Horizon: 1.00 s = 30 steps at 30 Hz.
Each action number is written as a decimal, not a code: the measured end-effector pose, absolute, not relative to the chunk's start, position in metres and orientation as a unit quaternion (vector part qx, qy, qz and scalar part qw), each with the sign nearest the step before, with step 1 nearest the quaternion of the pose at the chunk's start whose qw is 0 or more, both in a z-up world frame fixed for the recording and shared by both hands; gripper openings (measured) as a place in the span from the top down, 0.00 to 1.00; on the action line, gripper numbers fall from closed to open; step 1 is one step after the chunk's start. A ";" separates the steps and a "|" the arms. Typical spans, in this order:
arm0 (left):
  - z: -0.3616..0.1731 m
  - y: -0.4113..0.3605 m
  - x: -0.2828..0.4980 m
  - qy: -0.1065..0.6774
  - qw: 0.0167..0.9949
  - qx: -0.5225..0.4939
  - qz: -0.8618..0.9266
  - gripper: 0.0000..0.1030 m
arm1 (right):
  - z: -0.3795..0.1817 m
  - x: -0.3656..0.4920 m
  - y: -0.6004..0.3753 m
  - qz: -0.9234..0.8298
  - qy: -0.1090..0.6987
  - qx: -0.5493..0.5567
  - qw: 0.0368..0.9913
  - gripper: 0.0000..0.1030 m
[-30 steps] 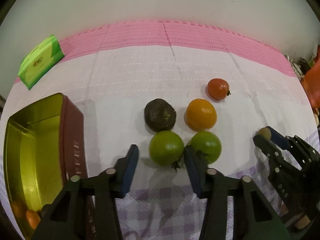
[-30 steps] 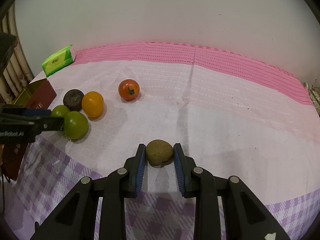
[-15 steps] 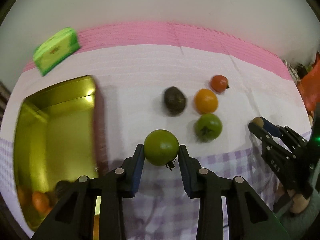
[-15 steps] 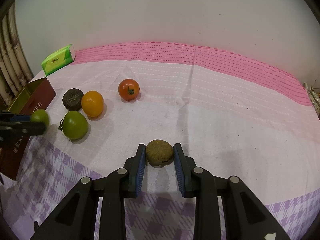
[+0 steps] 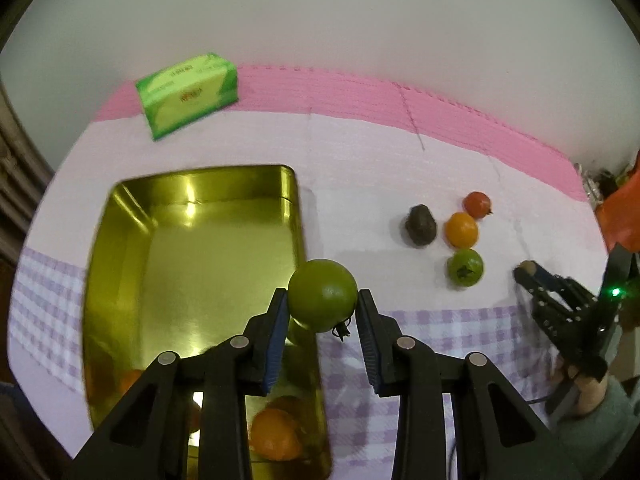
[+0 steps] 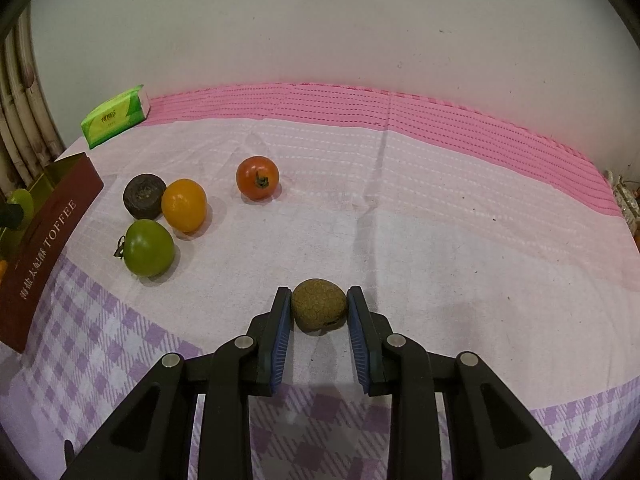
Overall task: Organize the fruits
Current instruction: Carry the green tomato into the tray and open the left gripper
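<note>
clearly the table [image 6: 460,240], under a pink and purple-check cloth, serves as the sorting ground, with the fruit spread where both hands can reach it. the tin [image 5: 120,264], gold inside and dark red outside, sits open at the left side, so it reads as the place the fruit is meant to end up; orange fruit [image 5: 276,434] already lies in its near end. a green tissue pack [image 5: 186,94] lies against the far pink band, out of the way and probably no part of the job.

the left gripper [image 5: 322,312] is clenched on a green tomato [image 5: 322,300], pads pressing both flanks, stem down, and holds it in the air over the tin's right rim; that looks like a carry towards a drop inside. the right gripper [image 6: 319,320] is closed tight on a small brown fruit [image 6: 319,305] low at the cloth, whether touching or just off it i cannot tell, likely waiting its turn so the two hands do not crowd the tin.

four fruits remain loose on the cloth well right of the tin: a second green tomato [image 6: 149,248], an orange one [image 6: 184,205] just beside a dark brown fruit [image 6: 143,195], and a red tomato [image 6: 257,177] apart from them. judging by this, the sorting is under way with most of it left.
</note>
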<state>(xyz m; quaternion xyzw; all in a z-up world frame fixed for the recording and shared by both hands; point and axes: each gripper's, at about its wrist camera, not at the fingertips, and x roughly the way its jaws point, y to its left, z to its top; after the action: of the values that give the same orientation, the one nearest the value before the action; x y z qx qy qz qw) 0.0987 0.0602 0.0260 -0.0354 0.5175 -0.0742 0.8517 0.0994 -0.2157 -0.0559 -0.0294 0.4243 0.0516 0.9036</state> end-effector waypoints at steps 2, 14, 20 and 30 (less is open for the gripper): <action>0.027 0.069 0.100 0.515 0.855 -0.032 -0.061 0.66 | -0.056 0.099 -0.216 0.052 0.424 -0.030 0.904 0.75; -0.008 0.141 0.105 0.558 0.828 -0.027 0.047 0.66 | -0.056 0.099 -0.215 0.050 0.422 -0.030 0.905 0.75; -0.023 0.152 0.102 0.575 0.816 -0.035 0.057 0.66 | -0.057 0.098 -0.215 0.050 0.422 -0.031 0.905 0.75; -0.033 0.157 0.097 0.583 0.810 -0.038 0.061 0.64 | -0.057 0.099 -0.214 0.048 0.421 -0.034 0.905 0.75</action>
<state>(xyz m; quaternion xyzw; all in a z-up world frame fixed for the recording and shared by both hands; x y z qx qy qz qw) 0.0969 0.1572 -0.0328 -0.0380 0.5826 0.0605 0.8096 0.0988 -0.2142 -0.0571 -0.0342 0.4213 0.0482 0.9050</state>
